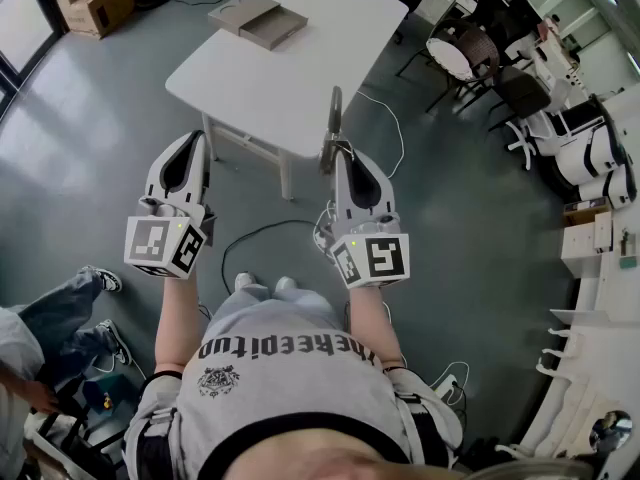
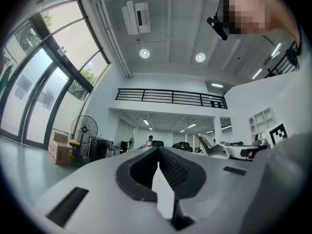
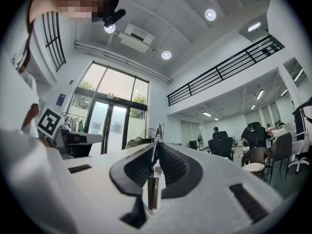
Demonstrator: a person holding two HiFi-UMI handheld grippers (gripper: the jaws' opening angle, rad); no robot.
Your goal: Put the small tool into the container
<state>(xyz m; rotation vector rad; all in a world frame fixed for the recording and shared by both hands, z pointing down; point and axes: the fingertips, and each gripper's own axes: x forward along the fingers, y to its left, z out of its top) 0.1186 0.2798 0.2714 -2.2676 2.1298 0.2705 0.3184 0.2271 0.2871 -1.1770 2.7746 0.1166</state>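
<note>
In the head view my right gripper (image 1: 338, 154) is shut on the small tool (image 1: 333, 120), a thin grey metal piece sticking out past the fingertips over the near edge of the white table (image 1: 300, 83). The right gripper view shows the tool (image 3: 153, 191) pinched between the dark ribbed pads (image 3: 171, 165), its tip reaching above my right gripper (image 3: 155, 147). The container (image 1: 258, 20), a flat grey-brown open box, lies at the table's far end. My left gripper (image 1: 193, 138) is held left of the table with its jaws together and nothing between them; in its own view my left gripper (image 2: 157, 152) faces the room.
A cardboard box (image 1: 97, 3) stands on the floor at the far left. Office chairs (image 1: 470, 48) and white equipment (image 1: 590, 148) crowd the right side. A cable (image 1: 260, 233) runs across the floor by my feet. Another person's leg (image 1: 60, 298) is at the lower left.
</note>
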